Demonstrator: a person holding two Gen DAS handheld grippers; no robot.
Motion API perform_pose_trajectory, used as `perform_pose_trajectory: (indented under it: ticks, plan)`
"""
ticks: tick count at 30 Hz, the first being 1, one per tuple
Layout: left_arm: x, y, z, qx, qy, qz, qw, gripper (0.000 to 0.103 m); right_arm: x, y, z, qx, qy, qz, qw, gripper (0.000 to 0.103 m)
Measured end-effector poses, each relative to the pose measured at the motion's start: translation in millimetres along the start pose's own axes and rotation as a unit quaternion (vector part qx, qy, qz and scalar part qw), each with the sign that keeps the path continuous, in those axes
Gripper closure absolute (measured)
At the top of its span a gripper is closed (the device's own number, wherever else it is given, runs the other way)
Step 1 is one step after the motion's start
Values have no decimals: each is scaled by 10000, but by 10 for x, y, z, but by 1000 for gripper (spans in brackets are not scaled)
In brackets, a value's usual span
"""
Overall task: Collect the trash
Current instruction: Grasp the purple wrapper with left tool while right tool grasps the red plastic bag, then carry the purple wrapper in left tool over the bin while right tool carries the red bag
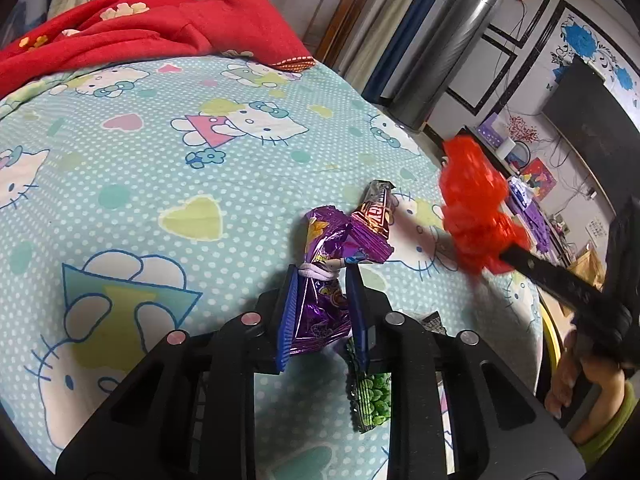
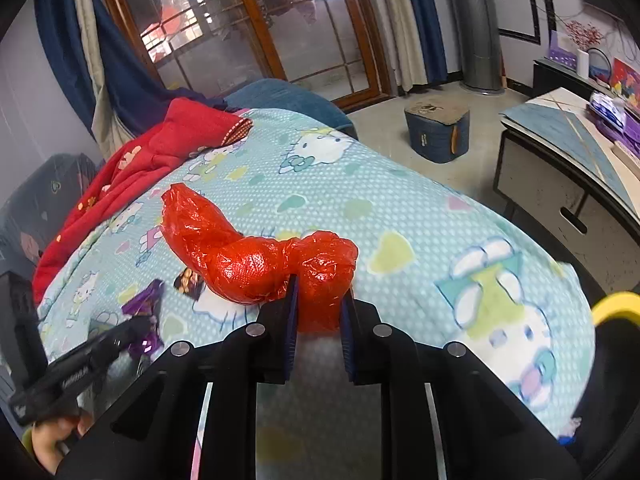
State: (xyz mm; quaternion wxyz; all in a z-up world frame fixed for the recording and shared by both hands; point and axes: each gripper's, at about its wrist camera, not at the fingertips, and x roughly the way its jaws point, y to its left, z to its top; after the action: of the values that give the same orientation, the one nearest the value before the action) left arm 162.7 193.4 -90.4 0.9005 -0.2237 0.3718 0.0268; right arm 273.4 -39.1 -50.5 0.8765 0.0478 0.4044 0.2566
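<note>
Bed (image 1: 168, 184) with cartoon-cat sheet carries all the trash; red blanket (image 1: 140, 28) bunched at its far end. Red plastic bag (image 2: 256, 256), crumpled and twisted, lies across the sheet in the right wrist view; right claw (image 2: 319, 304) is pinching its near lobe, pads pressed into the plastic. Purple snack wrapper (image 1: 324, 280) stands up from the sheet, pinched by the left claw (image 1: 321, 280) across its middle. Brown bar wrapper (image 1: 376, 212) touches the purple one's far side. Green snack packet (image 1: 370, 404) lies loose under the left claw.

Step in hand, by my reading: both grasps just made, pick-up stage. Next move calls for lifting clear, then opening the bag to receive the wrapper; two wrappers remain.
</note>
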Motion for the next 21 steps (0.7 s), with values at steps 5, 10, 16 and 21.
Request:
perform_pose_trajectory:
  ticks: [5, 10, 16, 21]
  plan:
    - [-81, -6, 2, 6, -191, -45, 9998, 88, -219, -52, -178, 13, -88, -28, 10000, 85]
    - [-243, -99, 17, 179, -525, -50, 9984, 89, -445, -100, -305, 23, -211, -98, 9997, 87]
    - [-377, -318, 28, 493, -710, -141, 9962, 89, -673, -165, -382, 74, -311, -113, 9994, 87]
    - [-468, -486, 19, 632, -774, -297, 9946, 89, -858, -237, -384, 101, -426, -143, 9989, 87]
